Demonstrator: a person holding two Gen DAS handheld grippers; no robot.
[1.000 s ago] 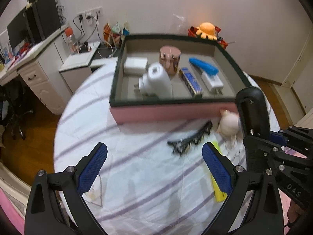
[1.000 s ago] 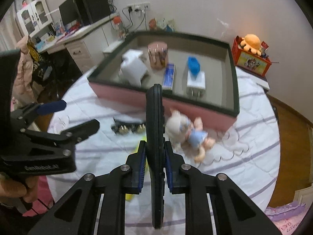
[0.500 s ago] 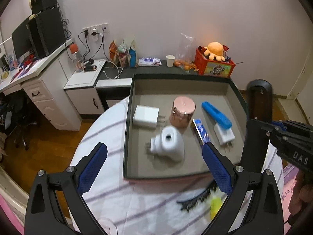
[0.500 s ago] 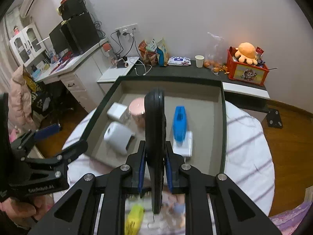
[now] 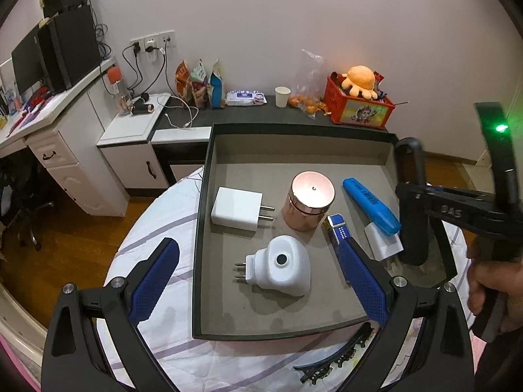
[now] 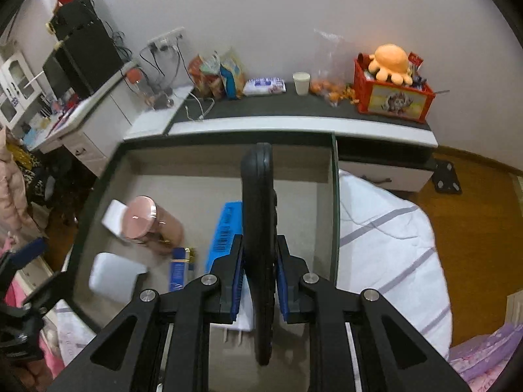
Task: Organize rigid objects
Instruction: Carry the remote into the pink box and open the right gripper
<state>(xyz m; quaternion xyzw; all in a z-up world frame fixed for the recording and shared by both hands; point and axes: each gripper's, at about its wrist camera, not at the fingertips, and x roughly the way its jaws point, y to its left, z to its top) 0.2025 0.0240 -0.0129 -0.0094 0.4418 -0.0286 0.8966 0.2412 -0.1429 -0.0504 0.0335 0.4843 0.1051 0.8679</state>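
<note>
A dark-rimmed storage box (image 5: 202, 228) sits on the round table. It holds a white charger (image 5: 237, 209), a pink tin (image 5: 309, 201), a white plug adapter (image 5: 281, 269), a blue stapler (image 5: 371, 205) and a small blue box (image 5: 338, 230). My right gripper (image 6: 260, 269) is shut on a black remote (image 6: 260, 228), held upright over the box's right side, its lower end near the box floor; the remote also shows in the left wrist view (image 5: 412, 196). My left gripper (image 5: 258, 281) is open and empty above the box's front.
A black hair clip (image 5: 333, 357) lies on the striped tablecloth (image 5: 163, 228) in front of the box. Behind the table are a low cabinet (image 5: 278, 111) with snacks, a cup and a red crate, and a desk (image 5: 49, 130) at left.
Both grippers moved forward and higher over the box. The remote went from above the table's front items to inside the box's right side. The doll and yellow object left view.
</note>
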